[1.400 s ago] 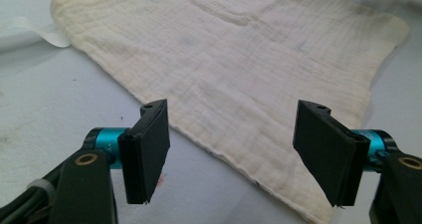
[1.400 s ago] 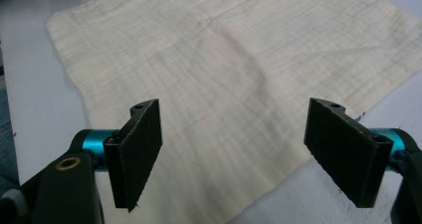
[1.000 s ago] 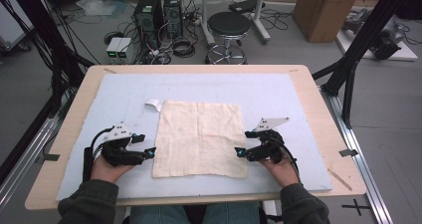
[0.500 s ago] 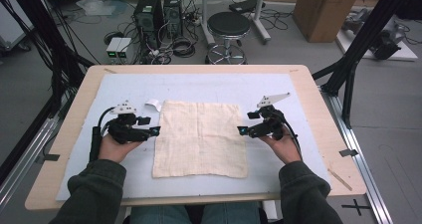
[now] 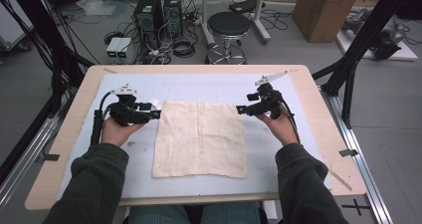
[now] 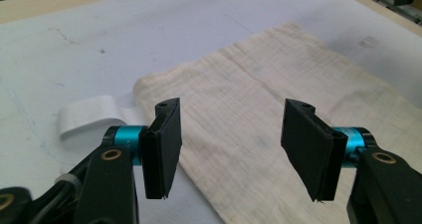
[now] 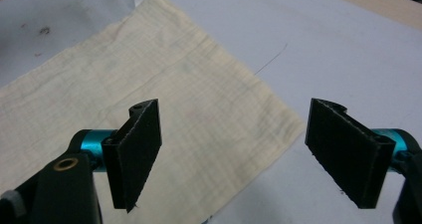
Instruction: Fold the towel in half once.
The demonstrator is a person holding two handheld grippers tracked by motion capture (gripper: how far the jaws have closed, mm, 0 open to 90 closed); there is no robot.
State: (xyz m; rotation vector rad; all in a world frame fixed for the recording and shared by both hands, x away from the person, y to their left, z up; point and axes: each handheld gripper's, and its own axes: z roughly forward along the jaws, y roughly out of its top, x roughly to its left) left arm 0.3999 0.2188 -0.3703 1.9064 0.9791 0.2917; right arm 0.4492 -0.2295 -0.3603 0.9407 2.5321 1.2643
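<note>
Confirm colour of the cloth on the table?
Cream, plain weave with faint fold creases: cloth, clearest in the left gripper view.

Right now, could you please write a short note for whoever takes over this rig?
Left gripper: open, jaws have just been closing a little, nothing between them, beside the cloth's far left corner.
Right gripper: open, empty, beside the far right corner.
Cloth: lies flat and unfolded on the white mat; a white tag sticks out at its far left corner.
Done: nothing gripped or folded.
Left: probably grip both far corners, then fold.
</note>
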